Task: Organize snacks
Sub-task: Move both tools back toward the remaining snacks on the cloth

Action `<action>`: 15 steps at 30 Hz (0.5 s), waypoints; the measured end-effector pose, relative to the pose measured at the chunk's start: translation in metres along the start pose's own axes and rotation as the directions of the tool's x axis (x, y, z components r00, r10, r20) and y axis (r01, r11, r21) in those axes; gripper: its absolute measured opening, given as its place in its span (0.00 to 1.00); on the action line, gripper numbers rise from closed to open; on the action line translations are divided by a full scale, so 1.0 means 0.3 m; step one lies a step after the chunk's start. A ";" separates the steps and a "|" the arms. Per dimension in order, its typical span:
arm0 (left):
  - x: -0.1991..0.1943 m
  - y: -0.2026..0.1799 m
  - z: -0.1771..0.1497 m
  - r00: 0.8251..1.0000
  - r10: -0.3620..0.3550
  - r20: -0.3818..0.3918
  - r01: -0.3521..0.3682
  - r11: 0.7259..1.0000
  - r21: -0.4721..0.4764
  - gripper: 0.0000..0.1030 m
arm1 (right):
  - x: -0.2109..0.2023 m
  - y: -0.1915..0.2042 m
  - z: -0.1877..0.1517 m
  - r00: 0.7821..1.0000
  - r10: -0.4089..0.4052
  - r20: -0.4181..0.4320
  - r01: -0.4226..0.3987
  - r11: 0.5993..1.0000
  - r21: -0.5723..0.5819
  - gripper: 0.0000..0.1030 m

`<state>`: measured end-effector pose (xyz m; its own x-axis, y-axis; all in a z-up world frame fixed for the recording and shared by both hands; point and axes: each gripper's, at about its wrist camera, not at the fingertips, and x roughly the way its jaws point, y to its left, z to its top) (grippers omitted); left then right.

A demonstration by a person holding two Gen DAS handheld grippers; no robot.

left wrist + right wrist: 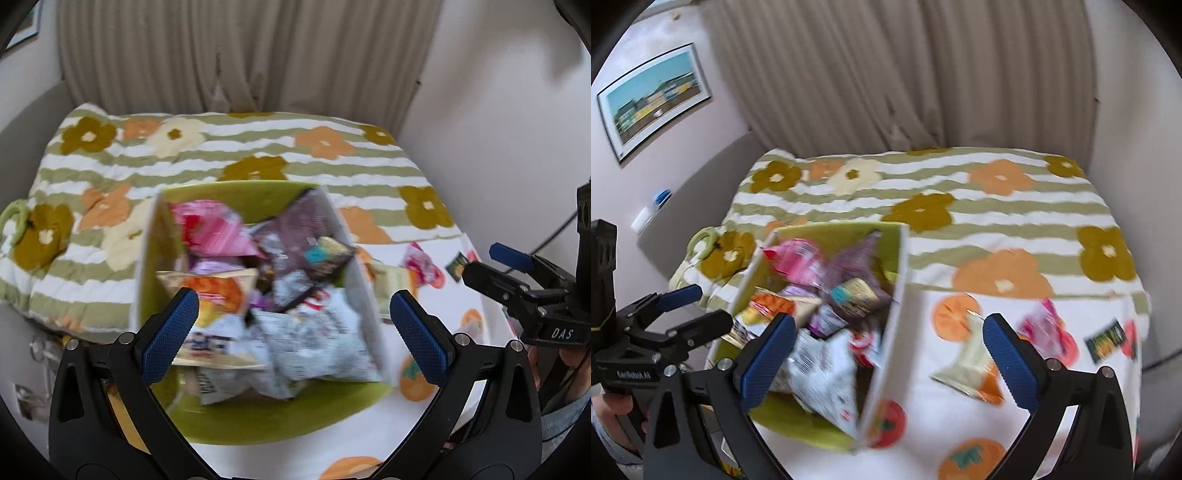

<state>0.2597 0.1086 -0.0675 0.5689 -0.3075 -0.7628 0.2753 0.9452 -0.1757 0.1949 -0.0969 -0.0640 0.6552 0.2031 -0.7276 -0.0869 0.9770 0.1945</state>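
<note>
Lengthwise, the snack box (177, 410) points toward curtains (240, 55).

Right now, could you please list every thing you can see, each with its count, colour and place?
storage box: one, white outside and green inside, on the table
snack packets in the box: many, blurred so no exact count; pink, purple, orange, white
loose snack packets: three, on the cloth right of the box; one pale with orange, one pink, one dark with yellow
tablecloth: one, white with orange fruit print, under the box
quilt: one, green and white stripes with flowers, behind the box
curtain: beige, at the back
framed picture: one, left wall
left claw: black, blue pads, open above the box
right claw: same, open over the box's right wall
</note>
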 end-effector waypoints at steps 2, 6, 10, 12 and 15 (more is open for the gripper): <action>0.009 -0.071 0.000 1.000 -0.018 0.005 0.018 1.000 0.019 1.00 | -0.043 -0.064 -0.033 1.000 -0.023 0.001 0.023 1.000 0.020 0.98; 0.043 -0.219 -0.008 0.999 -0.033 0.000 0.033 0.998 0.053 1.00 | -0.101 -0.209 -0.093 0.999 -0.050 -0.012 0.051 0.997 0.057 0.98; 0.095 -0.381 -0.013 0.999 -0.041 -0.009 0.041 0.998 0.054 1.00 | -0.140 -0.355 -0.151 0.997 -0.070 -0.043 0.073 0.995 0.063 0.98; 0.121 -0.443 -0.016 0.999 -0.045 -0.012 0.046 0.997 0.055 1.00 | -0.157 -0.420 -0.185 0.995 -0.085 -0.058 0.088 0.995 0.038 0.98; 0.185 -0.566 -0.014 0.999 -0.033 -0.027 0.035 0.997 0.073 1.00 | -0.170 -0.504 -0.232 0.992 -0.098 -0.080 0.099 0.995 0.012 0.98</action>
<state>0.2413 -0.0686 -0.0825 0.5382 -0.3354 -0.7732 0.3512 0.9232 -0.1561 0.1225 -0.2506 -0.1020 0.5985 0.1110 -0.7934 -0.0125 0.9915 0.1293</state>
